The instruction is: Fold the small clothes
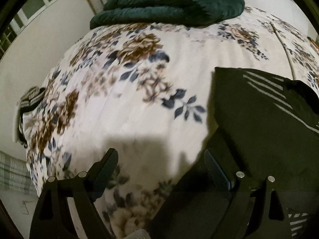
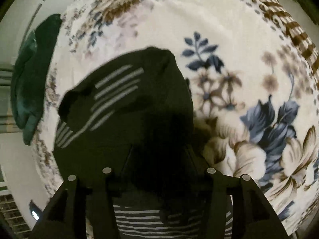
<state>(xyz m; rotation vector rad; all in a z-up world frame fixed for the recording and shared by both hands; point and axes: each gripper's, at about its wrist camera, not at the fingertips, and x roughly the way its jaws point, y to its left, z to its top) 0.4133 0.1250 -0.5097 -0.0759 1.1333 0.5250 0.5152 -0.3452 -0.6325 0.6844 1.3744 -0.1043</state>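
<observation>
A black garment with thin white stripes (image 1: 259,119) lies on a floral bedspread (image 1: 129,103), at the right of the left wrist view. My left gripper (image 1: 161,161) is open and empty, its right finger (image 1: 215,169) over the garment's left edge. In the right wrist view the same garment (image 2: 127,99) lies folded over ahead. My right gripper (image 2: 157,151) hovers over its near part; its fingers are lost in dark cloth and shadow. Striped cloth shows below the jaws.
A dark green quilt (image 1: 169,2) is bundled at the far end of the bed, also at the left of the right wrist view (image 2: 30,79). A striped item (image 1: 30,99) hangs at the bed's left edge. The bed's checked border (image 2: 289,29) runs at the right.
</observation>
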